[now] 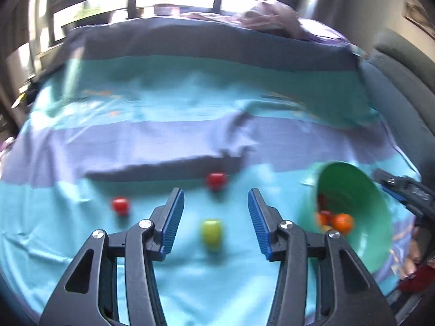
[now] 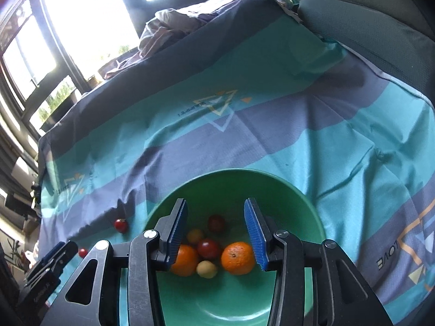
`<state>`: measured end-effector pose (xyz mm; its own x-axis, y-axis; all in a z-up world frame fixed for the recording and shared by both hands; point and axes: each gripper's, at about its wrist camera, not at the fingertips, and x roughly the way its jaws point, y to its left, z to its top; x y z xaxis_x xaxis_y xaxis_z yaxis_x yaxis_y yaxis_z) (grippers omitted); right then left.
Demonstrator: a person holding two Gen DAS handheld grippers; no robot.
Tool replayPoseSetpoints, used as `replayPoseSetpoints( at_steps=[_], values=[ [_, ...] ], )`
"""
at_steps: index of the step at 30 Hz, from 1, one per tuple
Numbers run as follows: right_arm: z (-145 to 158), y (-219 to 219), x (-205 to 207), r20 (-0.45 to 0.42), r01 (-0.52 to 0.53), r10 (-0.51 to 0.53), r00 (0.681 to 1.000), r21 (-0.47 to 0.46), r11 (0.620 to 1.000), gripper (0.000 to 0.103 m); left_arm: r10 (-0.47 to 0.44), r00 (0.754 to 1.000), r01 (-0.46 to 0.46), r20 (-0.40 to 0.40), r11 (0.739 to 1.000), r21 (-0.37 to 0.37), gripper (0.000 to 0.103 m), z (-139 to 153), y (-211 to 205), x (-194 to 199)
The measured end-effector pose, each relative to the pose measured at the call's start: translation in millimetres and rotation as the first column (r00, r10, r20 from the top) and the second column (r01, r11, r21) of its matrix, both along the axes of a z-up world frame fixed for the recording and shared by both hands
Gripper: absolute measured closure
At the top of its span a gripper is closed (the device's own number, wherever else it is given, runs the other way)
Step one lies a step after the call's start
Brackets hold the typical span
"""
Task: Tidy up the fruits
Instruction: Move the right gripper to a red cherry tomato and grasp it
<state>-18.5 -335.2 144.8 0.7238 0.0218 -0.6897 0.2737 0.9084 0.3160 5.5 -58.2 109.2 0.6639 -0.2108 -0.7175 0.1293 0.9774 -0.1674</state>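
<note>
Fruits are partly put away, and some are left out.

From the left wrist view, the picture is a bit blurry. The left tongs point(image 1: 216, 218) stand apart with nothing between the blue pads. They hang over the striped blue and purple bed cover point(image 1: 163, 135). Three fruits lie loose on the cover. A small yellow-green round fruit point(image 1: 212, 232) sits just below the gap of the tongs. A small red round fruit point(image 1: 216, 181) lies a little farther off, and another small red fruit point(image 1: 120, 205) lies off to the left side. The round green plastic bowl point(image 1: 361, 190) sits at the right, and some orange and red fruits show inside it. The other tool, the right tongs point(image 1: 391, 190), pokes in just beside the bowl.

From the right wrist view, the right tongs hang over the green bowl with the pads apart. They hold nothing. Inside the bowl sit a big orange fruit on the right point(image 2: 237, 258), another orange one on the left point(image 2: 187, 260), a dark red small fruit point(image 2: 208, 247), a second dark red one farther back point(image 2: 216, 222), a pale yellow small fruit point(image 2: 206, 269) and a yellow one behind point(image 2: 195, 235). Two red fruits show on the cover to the left of the bowl.

So I think more than half of the job is done. Six fruits are in the bowl. Three seem left on the bed, and they have to go in too. The yellow-green one looks like the closest one for the left tongs to pick up.
</note>
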Motion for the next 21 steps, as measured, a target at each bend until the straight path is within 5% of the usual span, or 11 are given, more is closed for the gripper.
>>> replayPoseSetpoints(
  at_steps=[5, 11, 16, 21],
  values=[
    [-2.1, 42.7, 15.5, 0.023, -0.094, 0.094, 0.995, -0.002, 0.996, 0.058, 0.177, 0.982, -0.181, -0.069, 0.982, -0.060, 0.056, -26.5, 68.0, 12.2],
    [-4.1, 102.4, 34.7, 0.009, -0.248, 0.248, 0.969, -0.011, 0.969, 0.058, 0.217, 0.971, -0.225, -0.095, 0.971, -0.079, 0.057, -39.9, 92.6, 29.5],
    [-23.4, 146.6, 75.2, -0.097, -0.352, 0.358, 0.929, 0.071, 0.933, 0.058, 0.197, 0.966, -0.208, -0.167, 0.977, -0.051, 0.060, -63.4, 88.7, 46.1],
    [-59.2, 181.7, 115.9, -0.251, -0.365, 0.354, 0.901, 0.001, 0.931, 0.058, 0.212, 0.957, -0.221, -0.195, 0.975, -0.025, 0.062, -76.8, 91.8, 55.6]
  ],
)
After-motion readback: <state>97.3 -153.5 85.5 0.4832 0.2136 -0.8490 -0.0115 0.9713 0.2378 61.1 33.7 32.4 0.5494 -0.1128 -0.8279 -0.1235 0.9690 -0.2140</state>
